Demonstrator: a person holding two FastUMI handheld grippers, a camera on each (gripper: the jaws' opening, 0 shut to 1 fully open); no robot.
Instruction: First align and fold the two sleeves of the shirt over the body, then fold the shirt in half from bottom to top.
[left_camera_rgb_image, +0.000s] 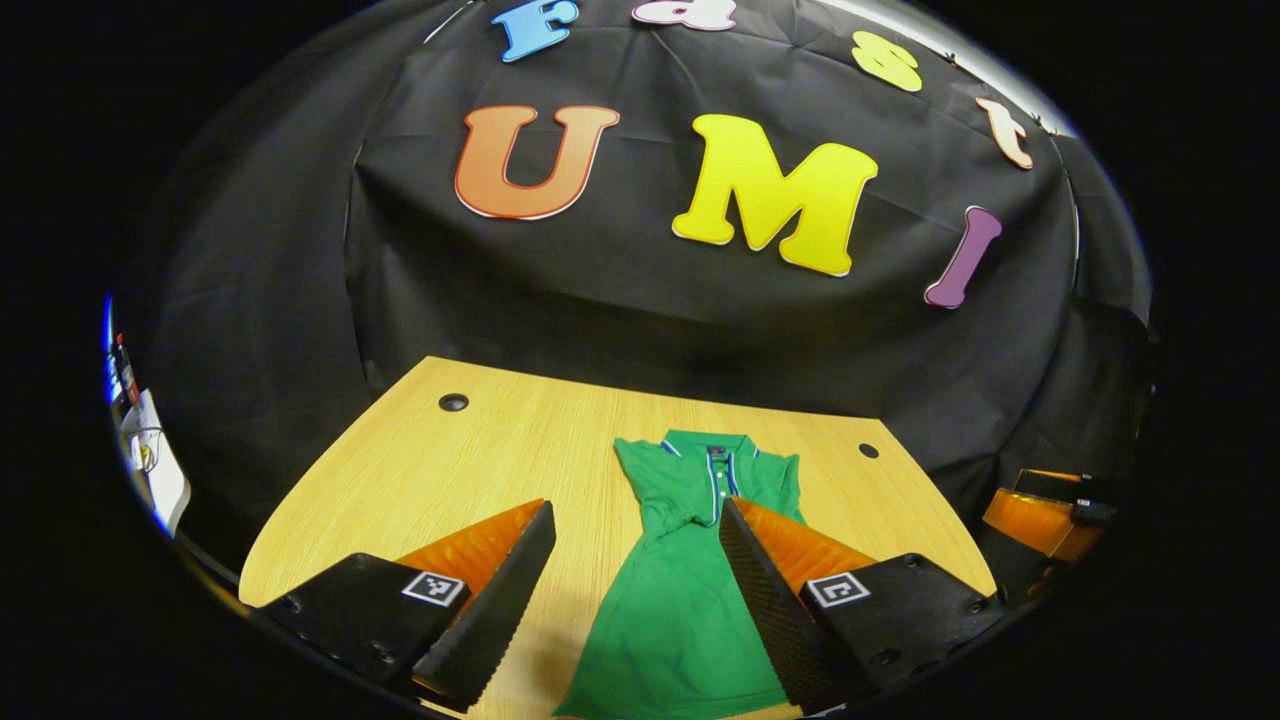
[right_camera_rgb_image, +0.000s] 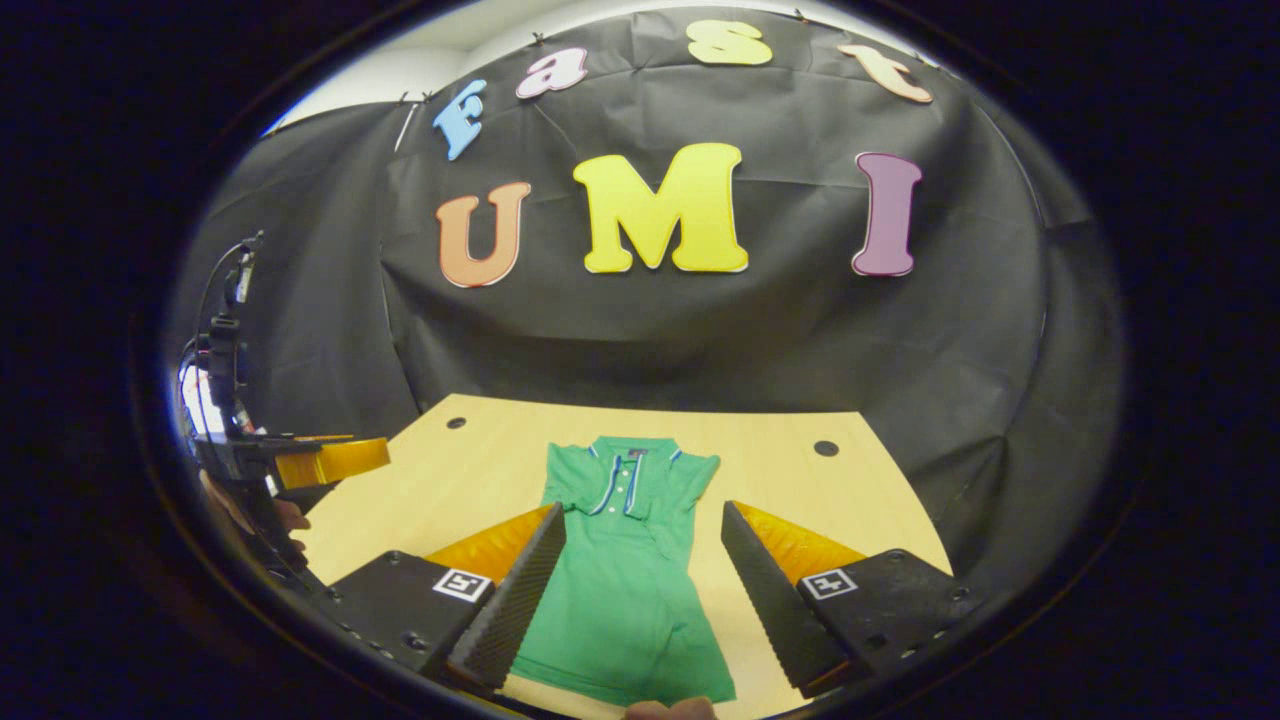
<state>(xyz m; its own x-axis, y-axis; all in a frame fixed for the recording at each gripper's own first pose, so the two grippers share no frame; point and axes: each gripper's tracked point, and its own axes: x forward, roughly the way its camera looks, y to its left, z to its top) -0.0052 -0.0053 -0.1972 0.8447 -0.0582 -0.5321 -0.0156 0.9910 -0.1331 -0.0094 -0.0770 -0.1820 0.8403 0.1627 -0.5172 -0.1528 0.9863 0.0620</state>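
A green polo shirt (left_camera_rgb_image: 680, 590) of soft knit cloth, with a striped collar and a buttoned placket, lay flat and lengthwise on the pale wood-grain table (left_camera_rgb_image: 480, 470), its sleeves already folded in so that the body made a narrow, slightly flared strip. The left gripper (left_camera_rgb_image: 635, 600) hung above the table's near edge with its wedge-shaped, ribbed fingers spread wide and nothing between them. The right gripper (right_camera_rgb_image: 640, 600) was likewise wide open and empty over the shirt's lower half.
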